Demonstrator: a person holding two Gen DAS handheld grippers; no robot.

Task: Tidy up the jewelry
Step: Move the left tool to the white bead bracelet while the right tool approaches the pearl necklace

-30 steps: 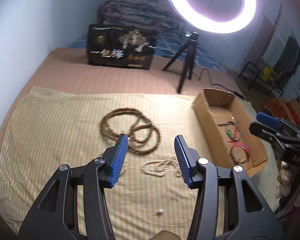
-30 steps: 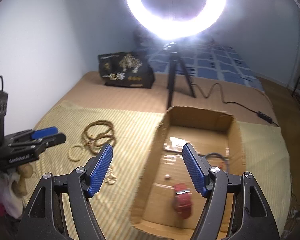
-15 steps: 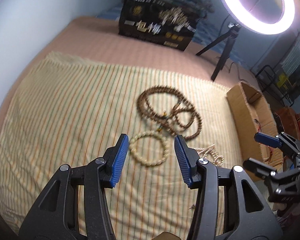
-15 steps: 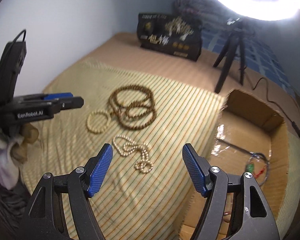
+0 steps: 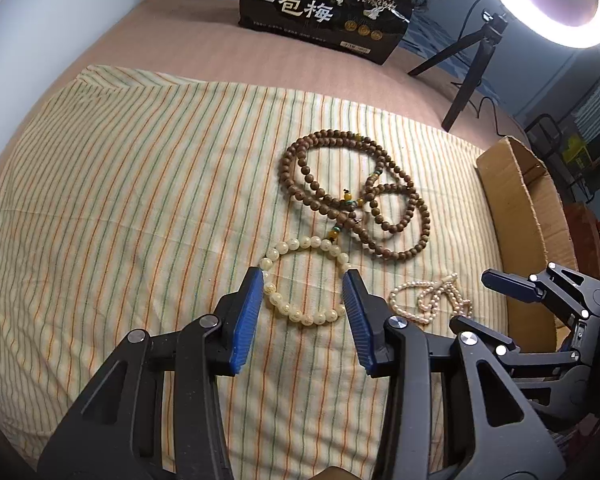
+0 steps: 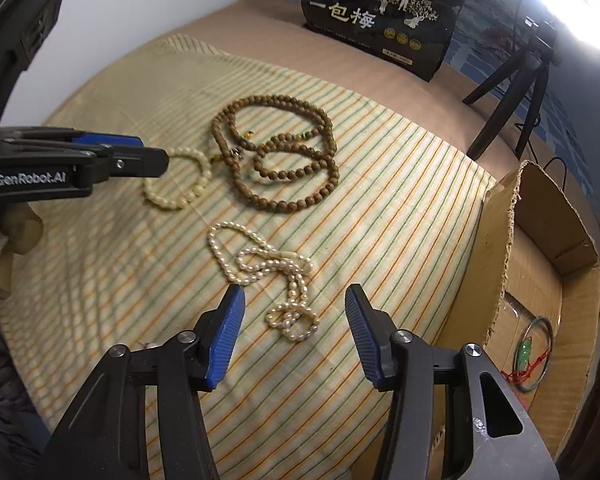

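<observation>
Setting: a striped cloth (image 5: 140, 184) spread over a bed, presumably so the pale and brown beads show clearly and do not roll.
Cream bracelet (image 5: 300, 318): a closed ring of pale beads lying flat on the cloth, its far edge touching the tail of the brown string.
Brown bead necklace (image 5: 356, 196): coiled in overlapping loops beyond the bracelet, flat on the cloth.
Pearl strand (image 6: 268, 268): a loose tangle of small white beads, nearer the box than the other pieces.
Cardboard box (image 6: 540, 216): open-topped, at the right edge of the cloth; a thin bangle with a green charm and red cord (image 6: 534, 354) already lies inside, so it is probably the collecting place.
Left gripper (image 5: 304, 308): fingers spread wide and empty, one blue pad on each side of the cream bracelet; whether the pads touch beads or cloth cannot be told. The straddle suggests a pinch on this ring is being lined up.
Right gripper (image 6: 294, 322): fingers likewise wide apart, holding nothing, framing the near end of the pearl strand, apparently above it.
Judged stage: three pieces remain on the cloth; both tools appear aimed, neither has closed.
Handling note: the pearl tangle will likely hang and snag when lifted.
</observation>
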